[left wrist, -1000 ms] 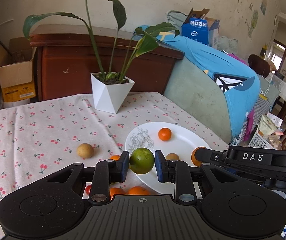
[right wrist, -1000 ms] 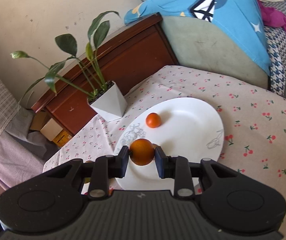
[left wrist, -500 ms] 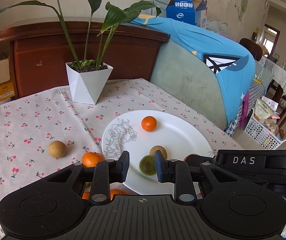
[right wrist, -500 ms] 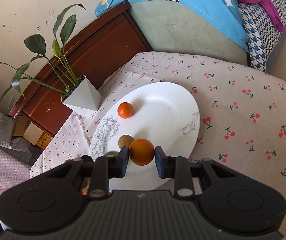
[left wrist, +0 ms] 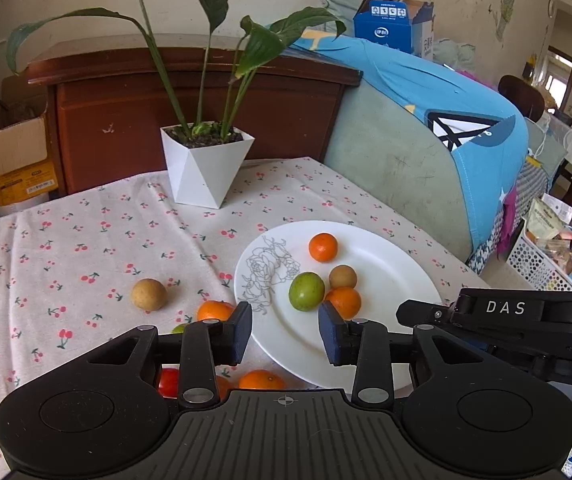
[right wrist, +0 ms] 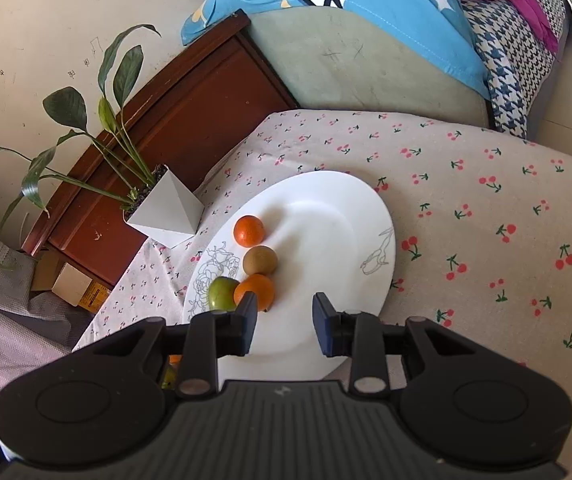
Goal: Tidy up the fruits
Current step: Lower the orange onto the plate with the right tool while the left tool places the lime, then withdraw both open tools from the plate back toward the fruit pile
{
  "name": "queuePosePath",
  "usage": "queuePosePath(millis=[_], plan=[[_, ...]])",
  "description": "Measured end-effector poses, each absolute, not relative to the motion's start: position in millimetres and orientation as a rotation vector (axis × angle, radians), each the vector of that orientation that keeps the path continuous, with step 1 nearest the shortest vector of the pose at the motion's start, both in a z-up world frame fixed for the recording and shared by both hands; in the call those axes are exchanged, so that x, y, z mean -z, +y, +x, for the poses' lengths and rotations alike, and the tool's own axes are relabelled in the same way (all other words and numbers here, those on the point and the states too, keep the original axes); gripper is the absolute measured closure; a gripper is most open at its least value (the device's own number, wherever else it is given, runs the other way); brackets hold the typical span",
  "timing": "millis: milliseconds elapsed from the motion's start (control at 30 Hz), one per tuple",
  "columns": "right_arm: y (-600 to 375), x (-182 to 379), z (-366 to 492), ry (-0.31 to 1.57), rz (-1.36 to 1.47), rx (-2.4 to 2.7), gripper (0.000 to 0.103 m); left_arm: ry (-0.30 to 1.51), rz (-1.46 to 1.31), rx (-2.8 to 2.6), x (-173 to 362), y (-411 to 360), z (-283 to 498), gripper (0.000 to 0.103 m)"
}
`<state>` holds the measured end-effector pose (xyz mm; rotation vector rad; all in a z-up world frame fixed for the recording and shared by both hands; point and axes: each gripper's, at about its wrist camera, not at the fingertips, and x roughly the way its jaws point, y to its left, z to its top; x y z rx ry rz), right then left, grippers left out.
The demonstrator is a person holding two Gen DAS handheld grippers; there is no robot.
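Note:
A white plate (left wrist: pixel 390 276) (right wrist: pixel 338 208) lies on the cherry-print tablecloth. On it lie a green fruit (left wrist: pixel 306 291) (right wrist: pixel 221 293), two small oranges (left wrist: pixel 323 247) (left wrist: pixel 344 302) and a brown fruit (left wrist: pixel 342 276) (right wrist: pixel 260 260). My left gripper (left wrist: pixel 286 332) is open and empty above the plate's near rim. My right gripper (right wrist: pixel 283 322) is open and empty over the plate, just right of an orange (right wrist: pixel 254 290). Off the plate lie a brown fruit (left wrist: pixel 149 294), oranges (left wrist: pixel 213 310) (left wrist: pixel 261 380) and a red fruit (left wrist: pixel 169 381), partly hidden by the left gripper.
A potted plant in a white angular pot (left wrist: pixel 205 168) (right wrist: pixel 165 216) stands at the back of the table. A wooden cabinet (left wrist: pixel 189 112) and a sofa with a blue cover (left wrist: pixel 446 128) stand behind. The right gripper's body (left wrist: pixel 526 328) shows at the plate's right.
Both grippers have opened. The green fruit left the left gripper and the orange left the right gripper; both now lie on the plate beside the brown fruit. Both grippers have pulled back a little.

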<state>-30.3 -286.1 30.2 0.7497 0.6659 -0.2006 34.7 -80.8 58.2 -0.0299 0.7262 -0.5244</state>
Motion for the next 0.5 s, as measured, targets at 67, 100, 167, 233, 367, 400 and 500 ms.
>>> queuePosePath(millis=[67, 100, 167, 233, 367, 400, 500], plan=[[-284, -31, -31, 0.666, 0.744, 0.185, 0.071, 0.735, -0.049, 0.508, -63, -71, 35, 0.064], [-282, -32, -31, 0.665, 0.741, 0.178, 0.071, 0.738, -0.056, 0.500, -66, -67, 35, 0.064], [-278, -34, -31, 0.664, 0.728, 0.154, 0.071, 0.738, -0.061, 0.481, -71, -56, 33, 0.063], [-274, -35, -31, 0.667, 0.712, 0.130, 0.071, 0.731, -0.059, 0.465, -75, -47, 30, 0.056], [-264, -35, -32, 0.679, 0.678, 0.088, 0.071, 0.724, -0.059, 0.430, -81, -29, 24, 0.052], [-262, -35, -32, 0.683, 0.672, 0.078, 0.071, 0.725, -0.058, 0.421, -81, -25, 21, 0.052], [-253, -34, -34, 0.701, 0.650, 0.042, 0.071, 0.734, -0.079, 0.401, -81, -10, 16, 0.049]])
